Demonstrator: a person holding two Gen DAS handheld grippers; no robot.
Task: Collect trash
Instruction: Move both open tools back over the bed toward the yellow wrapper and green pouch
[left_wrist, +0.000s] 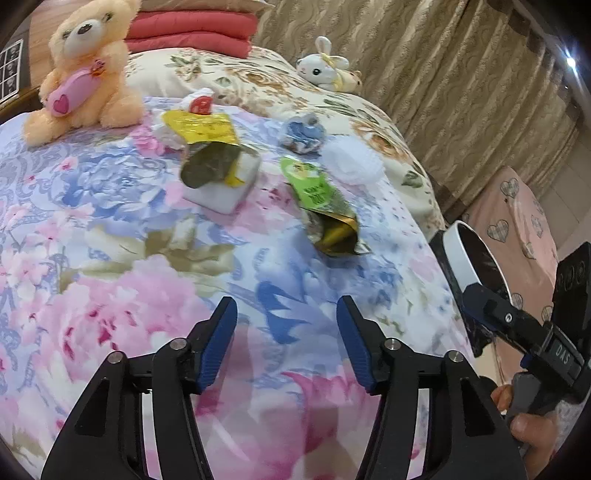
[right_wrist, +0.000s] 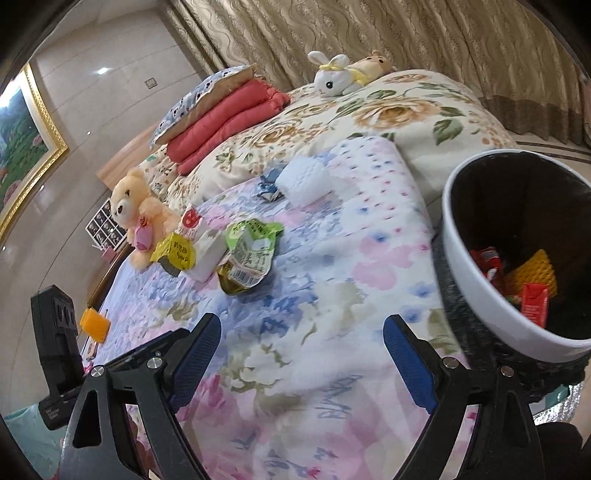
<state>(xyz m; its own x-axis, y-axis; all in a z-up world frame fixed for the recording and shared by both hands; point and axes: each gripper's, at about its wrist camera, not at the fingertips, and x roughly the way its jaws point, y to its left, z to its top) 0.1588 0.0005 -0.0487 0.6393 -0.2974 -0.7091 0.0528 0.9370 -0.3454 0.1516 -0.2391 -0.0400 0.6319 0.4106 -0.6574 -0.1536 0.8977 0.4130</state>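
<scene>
Trash lies on the flowered bedspread (left_wrist: 122, 295): a yellow wrapper (left_wrist: 201, 127), a white box (left_wrist: 221, 188), a green and gold wrapper (left_wrist: 317, 199), a crumpled blue paper ball (left_wrist: 303, 134) and a white foam piece (left_wrist: 354, 158). My left gripper (left_wrist: 286, 332) hovers open above the spread, short of the green wrapper, with nothing between its pads. My right gripper (right_wrist: 303, 350) is open too, with only bedspread between its fingers. A black bin with a white rim (right_wrist: 476, 280) sits just outside its right finger and holds red cartons (right_wrist: 533, 306) and yellow foam (right_wrist: 535, 273).
A peach teddy bear (left_wrist: 88, 70) sits at the back left and a white bunny plush (left_wrist: 327, 68) lies further back. Folded red quilts (right_wrist: 229, 118) are stacked by the headboard. Curtains (left_wrist: 461, 74) hang beyond the bed. A person's hand (left_wrist: 524, 424) holds the right gripper's handle.
</scene>
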